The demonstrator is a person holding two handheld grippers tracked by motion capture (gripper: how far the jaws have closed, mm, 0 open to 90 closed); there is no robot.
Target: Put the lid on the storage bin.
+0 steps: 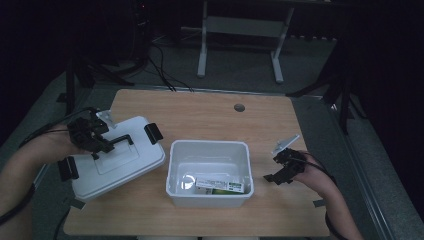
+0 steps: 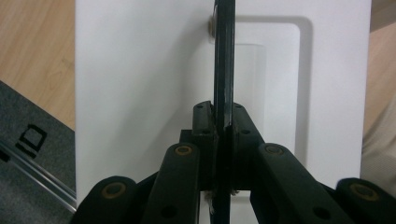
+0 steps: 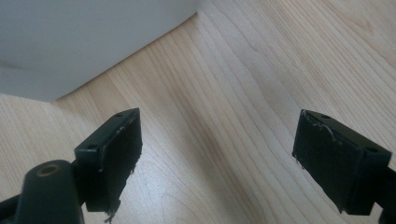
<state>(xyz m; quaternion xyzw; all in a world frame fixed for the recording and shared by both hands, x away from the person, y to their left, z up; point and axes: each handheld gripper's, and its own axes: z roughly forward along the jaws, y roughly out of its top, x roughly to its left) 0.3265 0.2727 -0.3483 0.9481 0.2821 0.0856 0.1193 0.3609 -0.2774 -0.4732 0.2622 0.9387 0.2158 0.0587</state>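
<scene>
On the wooden table (image 1: 210, 107) sit two big white things. At about nine o'clock from the middle of the table is the white lid (image 1: 117, 160), and it is tipped, with its far side up higher. It has a black handle (image 1: 120, 141) on top and two black clips, one clip (image 1: 153, 133) at its far right corner and the other clip (image 1: 66, 168) at its near left corner. At about six o'clock from the table's middle is the white box (image 1: 210, 172), open on top. Inside it, at its near side, lies a small packet (image 1: 222, 184) that is white and green, with a shiny round thing (image 1: 188, 181) just beside it at nine o'clock; I cannot tell what that is.

The left gripper (image 1: 94, 141) is at the lid's ten o'clock corner. In the left gripper view its jaws are squeezed tight on the thin black handle (image 2: 223, 70), which stands up straight between them, with the white lid (image 2: 140, 84) behind.

The right gripper (image 1: 281, 172) is at three o'clock from the box, near it but not touching. In the right gripper view its jaws are spread wide with nothing between them, just bare table (image 3: 224, 116), and the box wall (image 3: 84, 37) is at eleven o'clock.
</scene>
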